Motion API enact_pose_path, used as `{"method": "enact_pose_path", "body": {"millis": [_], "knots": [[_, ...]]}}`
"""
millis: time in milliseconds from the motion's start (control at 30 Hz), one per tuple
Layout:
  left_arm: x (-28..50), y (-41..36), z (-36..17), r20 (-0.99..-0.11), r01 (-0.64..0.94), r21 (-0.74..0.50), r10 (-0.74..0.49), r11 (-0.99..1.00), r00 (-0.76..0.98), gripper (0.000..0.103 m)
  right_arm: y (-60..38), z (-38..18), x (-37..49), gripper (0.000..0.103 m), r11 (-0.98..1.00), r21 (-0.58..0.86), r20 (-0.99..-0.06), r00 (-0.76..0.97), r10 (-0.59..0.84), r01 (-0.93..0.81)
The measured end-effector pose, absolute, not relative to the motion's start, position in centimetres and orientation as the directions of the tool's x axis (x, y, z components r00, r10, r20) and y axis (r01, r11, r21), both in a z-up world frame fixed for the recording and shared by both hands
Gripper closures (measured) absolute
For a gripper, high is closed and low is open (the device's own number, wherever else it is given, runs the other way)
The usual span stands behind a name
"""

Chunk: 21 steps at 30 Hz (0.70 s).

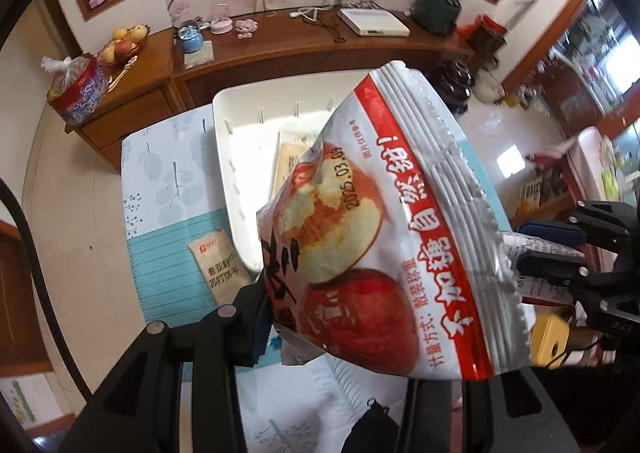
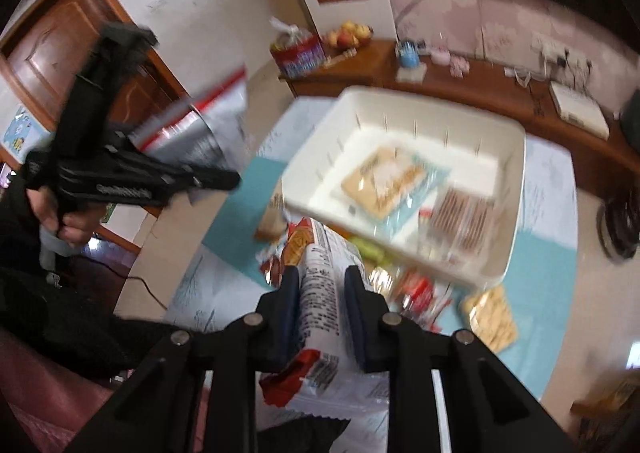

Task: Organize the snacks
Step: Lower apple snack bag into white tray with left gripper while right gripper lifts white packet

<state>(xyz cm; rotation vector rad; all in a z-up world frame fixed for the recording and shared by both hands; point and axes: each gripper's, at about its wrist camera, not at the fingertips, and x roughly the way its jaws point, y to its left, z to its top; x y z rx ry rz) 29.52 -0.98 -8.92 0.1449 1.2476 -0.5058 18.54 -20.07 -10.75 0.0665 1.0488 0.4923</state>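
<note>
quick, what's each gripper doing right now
Left gripper: closed on the white and red foil apple-picture snack bag, lifted above the table.
Right gripper: closed on a white printed snack packet with red ends.

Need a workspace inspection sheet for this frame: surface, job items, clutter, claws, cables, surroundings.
Surface: low table under a blue and white leaf-print cloth.
Job's things: white basket on the cloth, with a tan biscuit pack and a brown wafer pack inside; loose snack packets in front of it; small brown packet beside it.
Clutter: nothing seen.
Claws: left claw shut on apple snack bag, held above the basket; right claw shut on white snack packet.
Cables: white and dark cords on the wooden cabinet.
Surroundings: fruit bowl, router box, wooden door.
</note>
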Motion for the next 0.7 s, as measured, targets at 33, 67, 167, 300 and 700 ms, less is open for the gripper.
{"method": "enact_pose_path", "body": {"millis": [33,67,167,300,700], "knots": [[29.9,-1.1,-9.0,-0.925,0.427,-0.177,-0.298,0.887,0.234,0.062,-20.3,-10.3,19.1,0.08,0.888,0.274,-0.807,0.415,0.421,-0.368],[30.1,-1.2,-9.1,-0.921,0.415,-0.185,-0.305,0.891,0.242,0.062,-20.5,-10.0,19.7,0.08,0.887,0.267,-0.8,0.427,0.422,-0.376],[31.0,-1.6,-9.6,-0.905,0.381,-0.199,-0.318,0.903,0.282,0.062,-21.4,-9.7,21.4,0.081,0.885,0.272,-0.774,0.46,0.435,-0.379],[32.2,-2.2,-10.7,-0.882,0.322,-0.227,-0.334,0.919,0.332,0.062,-22.7,-10.2,23.6,0.083,0.888,0.288,-0.738,0.508,0.444,-0.358],[35.4,-4.2,-17.9,-0.903,0.172,-0.268,-0.31,0.948,0.299,0.061,-25.7,-15.4,29.4,0.103,0.856,0.406,-0.669,0.535,0.517,-0.32]]}}
